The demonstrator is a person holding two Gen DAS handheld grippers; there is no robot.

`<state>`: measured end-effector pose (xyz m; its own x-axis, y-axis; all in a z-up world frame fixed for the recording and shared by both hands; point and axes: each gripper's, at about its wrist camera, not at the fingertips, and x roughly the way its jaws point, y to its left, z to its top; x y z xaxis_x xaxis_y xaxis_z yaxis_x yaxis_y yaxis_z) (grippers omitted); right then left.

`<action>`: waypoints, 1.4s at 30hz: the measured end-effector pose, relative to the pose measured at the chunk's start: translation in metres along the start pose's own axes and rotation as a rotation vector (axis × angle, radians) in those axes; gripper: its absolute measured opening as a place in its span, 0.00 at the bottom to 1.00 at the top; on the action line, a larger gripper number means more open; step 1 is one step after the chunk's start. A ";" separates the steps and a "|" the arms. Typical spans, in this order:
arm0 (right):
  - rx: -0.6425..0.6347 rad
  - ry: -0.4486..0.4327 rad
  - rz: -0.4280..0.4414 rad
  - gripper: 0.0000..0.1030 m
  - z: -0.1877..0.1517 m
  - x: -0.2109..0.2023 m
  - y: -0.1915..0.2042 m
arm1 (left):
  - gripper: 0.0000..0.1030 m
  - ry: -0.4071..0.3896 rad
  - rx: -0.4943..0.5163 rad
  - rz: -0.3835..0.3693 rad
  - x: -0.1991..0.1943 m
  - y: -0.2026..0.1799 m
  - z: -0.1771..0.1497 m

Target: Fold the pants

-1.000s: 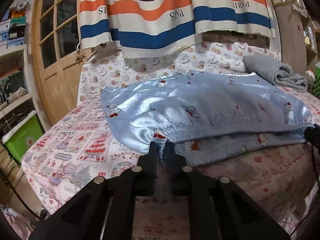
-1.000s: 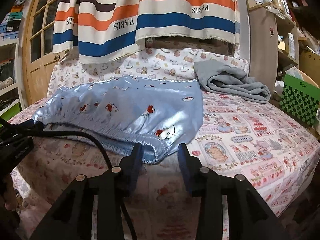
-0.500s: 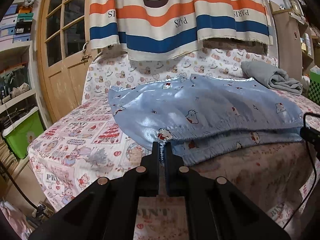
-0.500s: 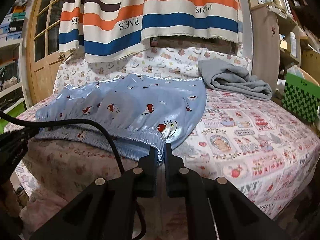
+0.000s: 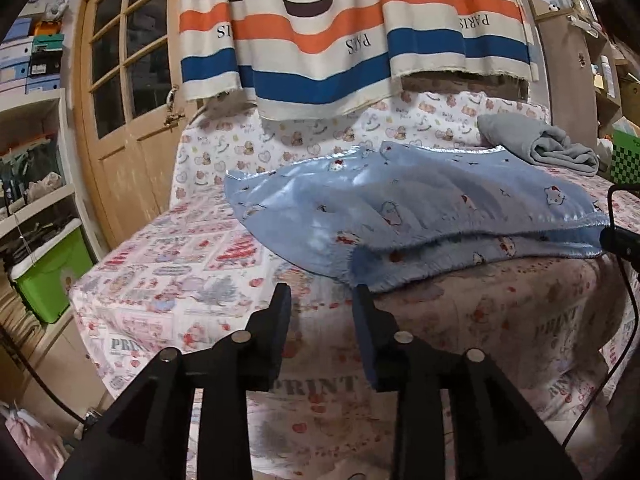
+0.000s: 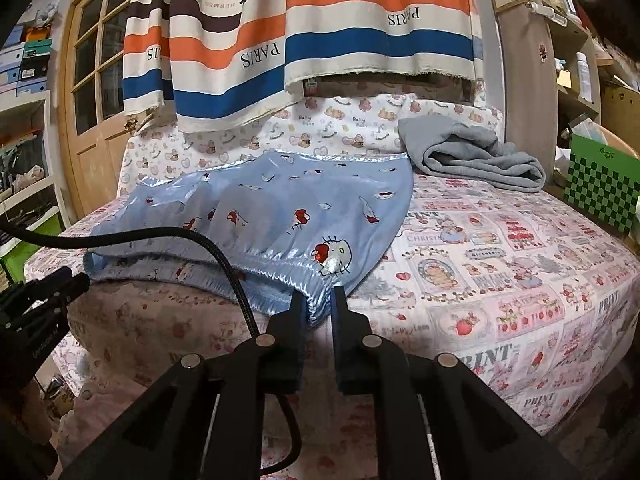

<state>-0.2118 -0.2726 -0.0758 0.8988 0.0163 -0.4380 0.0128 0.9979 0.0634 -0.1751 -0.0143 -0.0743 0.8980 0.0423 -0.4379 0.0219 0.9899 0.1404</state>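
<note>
Satin pants: light-blue, cartoon-cat print pants [image 5: 420, 216], lying folded over on themselves on the bed [image 5: 172, 276], waistband edges stacked toward the near side.
Left gripper: left gripper [image 5: 322, 300] has its jaws opening, apart, with nothing between them; the frayed-looking corner of the pants sits just beyond the tips.
Right gripper: right gripper [image 6: 318, 300] has its jaws opening, yet the gathered waistband corner is between the pads and looks lightly touched.
Step in hand: judged as letting go after laying the fold; best done by opening fully before backing off, so the slippery satin does not drag and undo the aligned edges.
Risk: the top layer may slide off the lower one.
Beyond: grey cloth [image 6: 476, 160] bunched at the far right of the bed.
Writing: bedsheet shows "PRINT" and "CHRIST…"; striped hanging fabric [image 6: 320, 32] reads "PARIS", mirrored in places, plus small lettering too tiny to be sure of.
</note>
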 end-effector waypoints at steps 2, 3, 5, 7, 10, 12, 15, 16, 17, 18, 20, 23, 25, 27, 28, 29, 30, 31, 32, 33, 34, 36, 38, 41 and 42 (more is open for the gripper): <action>0.002 -0.015 -0.012 0.26 0.002 -0.003 0.001 | 0.40 -0.013 -0.011 0.000 -0.005 0.004 0.002; 0.005 -0.031 -0.015 0.32 0.003 -0.007 0.000 | 0.43 -0.021 -0.021 0.000 -0.007 0.007 0.004; 0.002 -0.049 -0.021 0.32 0.004 -0.011 0.001 | 0.43 -0.036 -0.037 0.010 -0.010 0.012 0.008; -0.002 -0.056 -0.016 0.32 0.008 -0.013 0.000 | 0.43 -0.049 -0.039 0.010 -0.009 0.015 0.014; 0.028 -0.076 0.022 0.32 0.018 -0.016 -0.008 | 0.43 -0.089 -0.029 0.013 -0.009 0.013 0.025; 0.041 -0.093 0.028 0.32 0.028 -0.016 -0.018 | 0.43 -0.113 -0.009 -0.029 -0.010 0.005 0.035; 0.094 -0.124 0.056 0.32 0.049 -0.016 -0.044 | 0.39 -0.103 0.054 -0.150 -0.002 -0.020 0.048; 0.125 -0.133 0.074 0.32 0.056 -0.016 -0.057 | 0.37 -0.098 0.067 -0.174 0.001 -0.029 0.051; 0.152 -0.142 0.083 0.32 0.062 -0.015 -0.068 | 0.35 -0.098 0.087 -0.208 0.002 -0.039 0.055; 0.176 -0.154 0.094 0.32 0.068 -0.015 -0.081 | 0.35 -0.107 0.110 -0.253 0.001 -0.049 0.059; 0.195 -0.167 0.083 0.32 0.075 -0.015 -0.098 | 0.34 -0.129 0.153 -0.300 -0.003 -0.070 0.065; 0.184 -0.161 0.032 0.32 0.081 -0.010 -0.115 | 0.28 -0.108 0.192 -0.378 -0.004 -0.100 0.069; 0.174 -0.155 0.015 0.32 0.083 -0.005 -0.122 | 0.26 -0.097 0.208 -0.430 -0.007 -0.116 0.068; 0.153 -0.153 0.017 0.32 0.084 -0.001 -0.125 | 0.19 -0.111 0.244 -0.446 -0.014 -0.132 0.063; 0.143 -0.155 0.016 0.32 0.084 0.001 -0.127 | 0.19 -0.118 0.261 -0.451 -0.016 -0.138 0.061; 0.135 -0.157 0.015 0.32 0.084 0.002 -0.128 | 0.19 -0.125 0.279 -0.462 -0.020 -0.145 0.058; 0.129 -0.159 0.016 0.32 0.084 0.004 -0.129 | 0.19 -0.128 0.293 -0.474 -0.021 -0.151 0.057; 0.126 -0.160 0.018 0.32 0.084 0.006 -0.130 | 0.19 -0.125 0.305 -0.486 -0.024 -0.157 0.055; 0.128 -0.163 0.022 0.32 0.084 0.008 -0.132 | 0.19 -0.119 0.315 -0.500 -0.024 -0.162 0.053; 0.130 -0.163 0.026 0.32 0.084 0.009 -0.133 | 0.19 -0.109 0.322 -0.512 -0.024 -0.168 0.050; 0.134 -0.163 0.033 0.32 0.084 0.011 -0.134 | 0.19 -0.094 0.328 -0.523 -0.022 -0.173 0.048; 0.135 -0.158 0.039 0.32 0.084 0.012 -0.137 | 0.19 -0.056 0.336 -0.547 -0.016 -0.181 0.044; 0.128 -0.155 0.032 0.32 0.083 0.013 -0.139 | 0.19 -0.016 0.342 -0.563 -0.009 -0.188 0.039; 0.117 -0.147 0.020 0.32 0.081 0.015 -0.141 | 0.19 0.004 0.354 -0.559 -0.005 -0.192 0.034; 0.116 -0.144 0.020 0.32 0.080 0.017 -0.141 | 0.19 -0.001 0.361 -0.552 -0.006 -0.193 0.033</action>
<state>-0.1635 -0.4185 -0.0199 0.9528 0.0186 -0.3030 0.0372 0.9835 0.1772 -0.1696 -0.2103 -0.0694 0.7130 -0.4589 -0.5302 0.6253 0.7583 0.1844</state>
